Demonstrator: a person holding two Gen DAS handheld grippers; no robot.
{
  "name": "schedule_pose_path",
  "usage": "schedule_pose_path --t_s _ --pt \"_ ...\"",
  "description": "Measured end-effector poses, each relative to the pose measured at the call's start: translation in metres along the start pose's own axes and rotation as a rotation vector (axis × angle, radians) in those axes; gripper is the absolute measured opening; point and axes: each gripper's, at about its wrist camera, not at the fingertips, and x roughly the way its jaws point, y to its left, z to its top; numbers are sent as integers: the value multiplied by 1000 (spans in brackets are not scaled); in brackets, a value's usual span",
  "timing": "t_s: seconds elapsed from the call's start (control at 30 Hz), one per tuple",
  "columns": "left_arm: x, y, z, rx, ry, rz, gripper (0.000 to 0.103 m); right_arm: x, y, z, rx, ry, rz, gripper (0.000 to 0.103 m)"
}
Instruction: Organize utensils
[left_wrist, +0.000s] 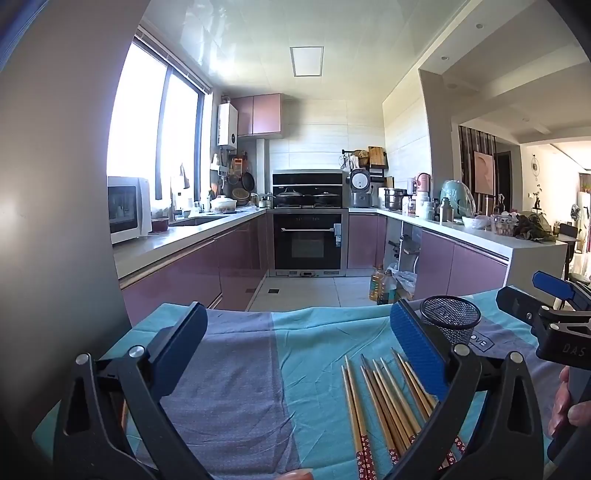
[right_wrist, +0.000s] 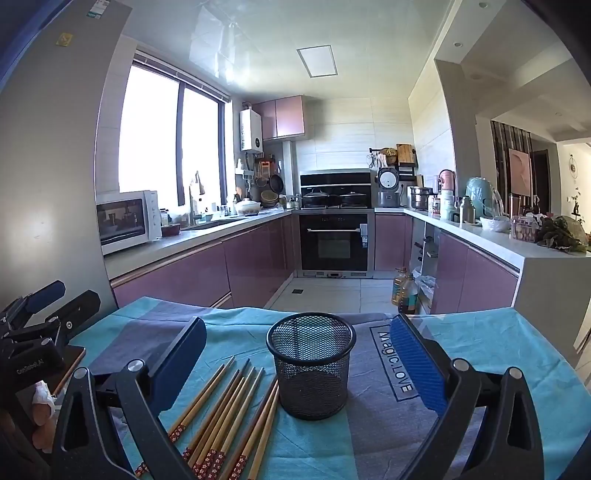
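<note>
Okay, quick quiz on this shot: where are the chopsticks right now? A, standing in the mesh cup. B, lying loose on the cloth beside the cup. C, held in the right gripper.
B: the chopsticks lie flat on the cloth next to the mesh cup, which stands empty.

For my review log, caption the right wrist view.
Open right gripper frames empty mesh cup beside loose chopsticks on blue cloth.
</note>
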Motion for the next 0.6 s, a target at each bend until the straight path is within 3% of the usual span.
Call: schedule_pose_path --t_s 0.6 --pt "1 5 -7 0 -23 -5 98 -2 1 2 3 -9 -7 96"
